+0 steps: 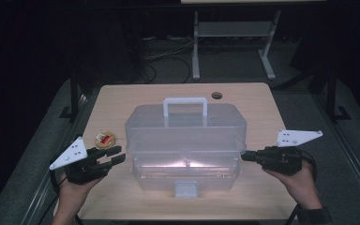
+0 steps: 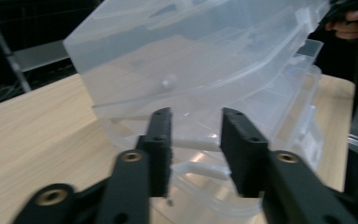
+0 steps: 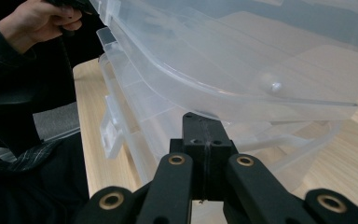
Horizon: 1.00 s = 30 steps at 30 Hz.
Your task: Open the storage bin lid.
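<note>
At worktop centre: clear plastic tiered storage box with white handle (image 1: 186, 140), upper tier swung up and back, lower tray exposed toward near edge. Left gripper (image 1: 114, 155) off box's left end, jaws partly apart, nothing between. Right gripper (image 1: 244, 156) closed, empty, tip at box's right end under raised tier. Small round tan tin (image 1: 105, 139) near left edge. Step likely opening box: push both ends evenly, keep base from sliding, avoid pinching hinge arms.

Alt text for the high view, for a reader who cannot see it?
A clear plastic storage box with a white handle sits mid-table on a light wooden table. The left gripper hovers open at its left, the right gripper shut at its right end. A small round yellowish object lies nearby.
</note>
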Available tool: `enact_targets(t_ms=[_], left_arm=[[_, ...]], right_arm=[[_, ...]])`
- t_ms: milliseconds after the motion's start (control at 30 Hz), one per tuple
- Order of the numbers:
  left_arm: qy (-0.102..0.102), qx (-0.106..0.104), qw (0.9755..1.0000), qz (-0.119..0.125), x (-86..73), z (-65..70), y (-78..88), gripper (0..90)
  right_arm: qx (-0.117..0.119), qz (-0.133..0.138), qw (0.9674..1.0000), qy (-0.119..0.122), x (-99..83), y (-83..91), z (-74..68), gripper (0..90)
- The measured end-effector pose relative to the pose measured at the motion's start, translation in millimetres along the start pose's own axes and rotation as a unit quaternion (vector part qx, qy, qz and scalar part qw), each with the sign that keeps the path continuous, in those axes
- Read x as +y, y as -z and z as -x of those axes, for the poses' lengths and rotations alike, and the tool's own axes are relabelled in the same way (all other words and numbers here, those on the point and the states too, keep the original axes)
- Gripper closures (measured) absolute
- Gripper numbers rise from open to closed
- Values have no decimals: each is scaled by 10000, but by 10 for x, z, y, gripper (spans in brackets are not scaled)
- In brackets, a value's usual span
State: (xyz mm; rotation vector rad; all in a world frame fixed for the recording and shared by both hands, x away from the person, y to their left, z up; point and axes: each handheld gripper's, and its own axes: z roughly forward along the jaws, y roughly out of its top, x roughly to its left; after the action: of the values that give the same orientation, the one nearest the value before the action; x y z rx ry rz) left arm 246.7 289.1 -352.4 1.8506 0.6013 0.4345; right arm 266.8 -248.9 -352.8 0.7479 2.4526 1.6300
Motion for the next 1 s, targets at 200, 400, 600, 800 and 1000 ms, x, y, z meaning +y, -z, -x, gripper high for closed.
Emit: enact_targets(t_ms=[200,400,600,800,1000], left_arm=[[-165,190,9996,-108,14,45,-94,457],[-339,334,9988,-91,42,96,-202,403],[-495,477,9976,-26,93,130,-281,368],[-583,558,9967,9,116,147,-320,354],[-517,542,9971,110,135,131,-326,354]], right_arm=[[12,10,10000,42,30,-13,0,900],[16,17,10000,58,51,-17,-1,900],[-6,18,10000,80,62,-21,2,900],[-11,30,9999,102,73,-18,8,900],[-66,40,9999,113,76,-16,19,900]])
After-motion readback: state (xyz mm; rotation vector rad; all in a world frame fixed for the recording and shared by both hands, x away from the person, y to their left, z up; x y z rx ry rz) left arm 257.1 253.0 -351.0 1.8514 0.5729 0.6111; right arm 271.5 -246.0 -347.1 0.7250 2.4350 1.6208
